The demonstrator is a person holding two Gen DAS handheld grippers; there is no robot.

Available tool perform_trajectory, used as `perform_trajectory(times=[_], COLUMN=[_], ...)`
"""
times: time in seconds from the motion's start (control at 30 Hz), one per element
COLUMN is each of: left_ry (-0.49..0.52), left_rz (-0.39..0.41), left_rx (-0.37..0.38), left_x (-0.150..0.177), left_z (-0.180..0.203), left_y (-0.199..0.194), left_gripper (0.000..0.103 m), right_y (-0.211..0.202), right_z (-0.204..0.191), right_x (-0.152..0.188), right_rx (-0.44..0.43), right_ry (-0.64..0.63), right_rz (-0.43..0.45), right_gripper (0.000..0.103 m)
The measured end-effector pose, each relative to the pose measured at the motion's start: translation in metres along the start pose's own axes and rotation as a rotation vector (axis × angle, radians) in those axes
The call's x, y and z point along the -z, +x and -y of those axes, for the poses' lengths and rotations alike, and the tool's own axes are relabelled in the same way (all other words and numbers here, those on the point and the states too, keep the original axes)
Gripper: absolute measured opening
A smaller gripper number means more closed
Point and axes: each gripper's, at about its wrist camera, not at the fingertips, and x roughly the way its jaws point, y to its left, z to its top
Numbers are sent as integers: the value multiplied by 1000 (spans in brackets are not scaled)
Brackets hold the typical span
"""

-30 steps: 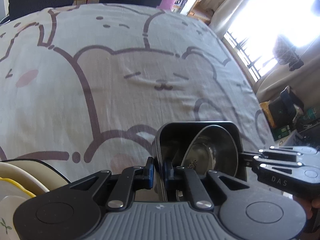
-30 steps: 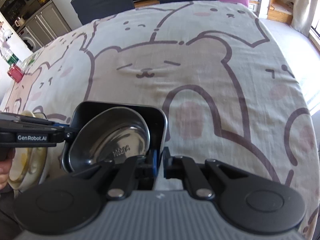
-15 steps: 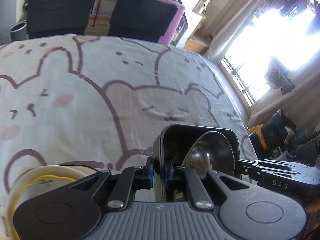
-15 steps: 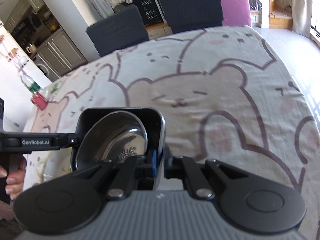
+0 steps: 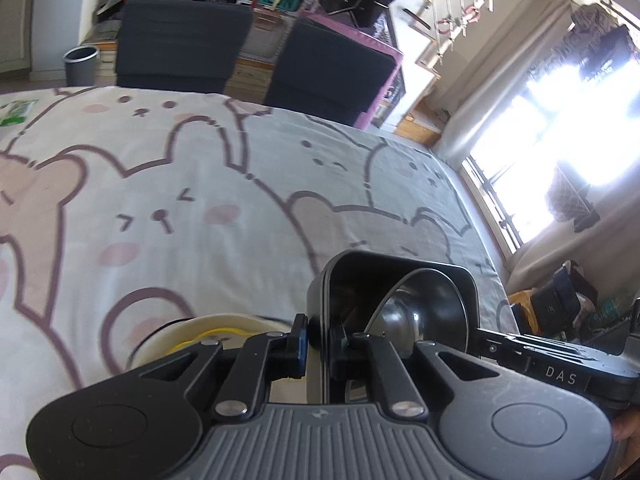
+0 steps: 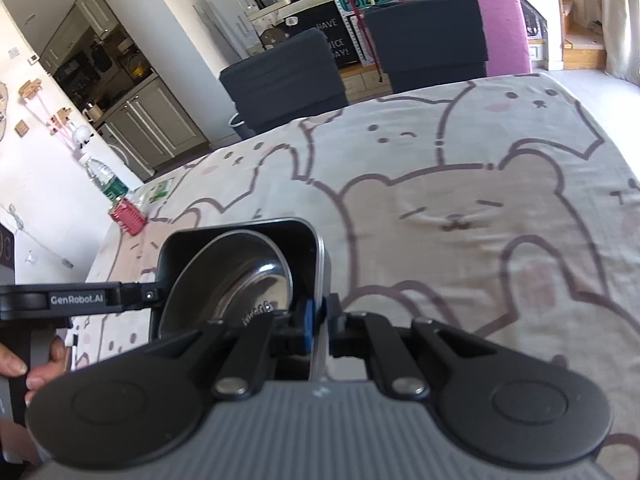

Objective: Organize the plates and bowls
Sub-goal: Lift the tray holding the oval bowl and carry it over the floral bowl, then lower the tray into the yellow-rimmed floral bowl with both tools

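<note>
Between my two hands hangs the black tray [image 5: 394, 276], clear of the cartoon-bear bench [image 5: 168, 200]. My left hand-held gripper [image 5: 319, 342] pinches one wall, my right hand-held gripper [image 6: 319, 316] the opposite. The steel bowl [image 6: 240, 280] leans tilted inside; uneven hands could, I judge, tip it out. Readable: "GenRobot.AI", "DAS".
</note>
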Motion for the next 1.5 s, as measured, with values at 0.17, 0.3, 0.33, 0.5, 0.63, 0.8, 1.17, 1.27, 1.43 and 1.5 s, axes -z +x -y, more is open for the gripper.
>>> perform_trajectory(times=[0.17, 0.3, 0.33, 0.5, 0.63, 0.8, 1.17, 1.27, 1.43, 1.5], left_ry=[-34, -59, -64, -90, -103, -115, -105, -103, -106, -94], left_rz=[-2, -11, -15, -35, -60, -81, -112, -113, -132, -139], left_rx=[-15, -31, -36, -64, -81, -73, -75, -70, -55, -57], left_x=[10, 18, 19, 28, 34, 36, 35, 36, 40, 44], left_z=[-26, -46, -51, -71, -83, -91, -93, -94, -96, -95], left_y=[-13, -17, -18, -16, -12, -6, 6, 6, 3, 1], left_gripper=[10, 10, 10, 10, 10, 10, 10, 10, 8, 9], right_y=[20, 32, 37, 55, 71, 79, 94, 94, 90, 87], right_z=[-19, -31, -35, -47, -58, -65, -62, -60, -58, -57], right_x=[2, 8, 10, 20, 25, 28, 27, 26, 28, 30], right_rx=[-14, -21, -22, -16, -1, 12, 48, 42, 18, 6], right_ry=[-21, -31, -34, -53, -76, -91, -80, -73, -75, -75], right_rz=[-21, -49, -60, -127, -176, -201, -246, -249, -251, -258], right_gripper=[8, 8, 8, 8, 7, 7, 5, 5, 8, 8])
